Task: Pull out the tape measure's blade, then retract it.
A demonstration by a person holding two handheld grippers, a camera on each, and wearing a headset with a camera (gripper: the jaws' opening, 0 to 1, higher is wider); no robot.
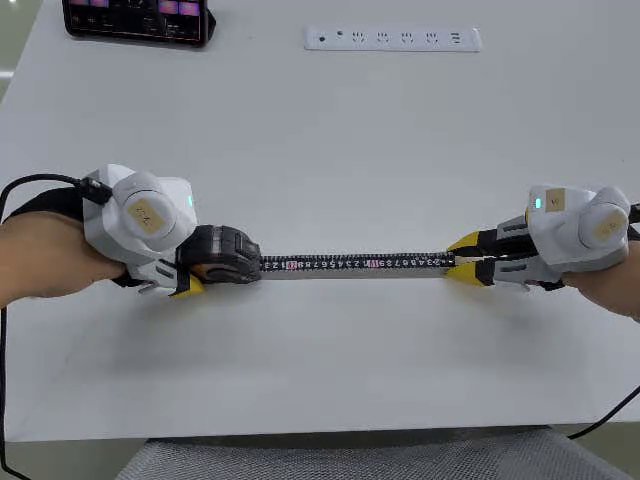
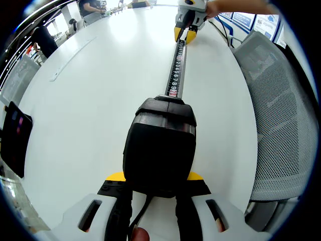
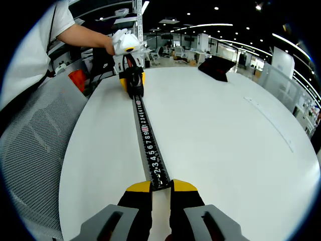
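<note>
Your left gripper is clamped on the tape measure's case, which fills the space between its jaws. Your right gripper has narrow jaws pinching the tip of the blade, which lies flat on the table between the two pairs of jaws. If the right jaws let go all at once, the spring could whip the blade back into the case, and a slack left grip would let the case skid toward the right jaws.

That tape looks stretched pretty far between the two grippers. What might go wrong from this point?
The right hand-held gripper pinches only the very end of the blade; if it slips, the blade would likely whip back into the tape measure case. The left hand-held gripper grips just the rear of the case, so a harder pull might twist it loose.
</note>
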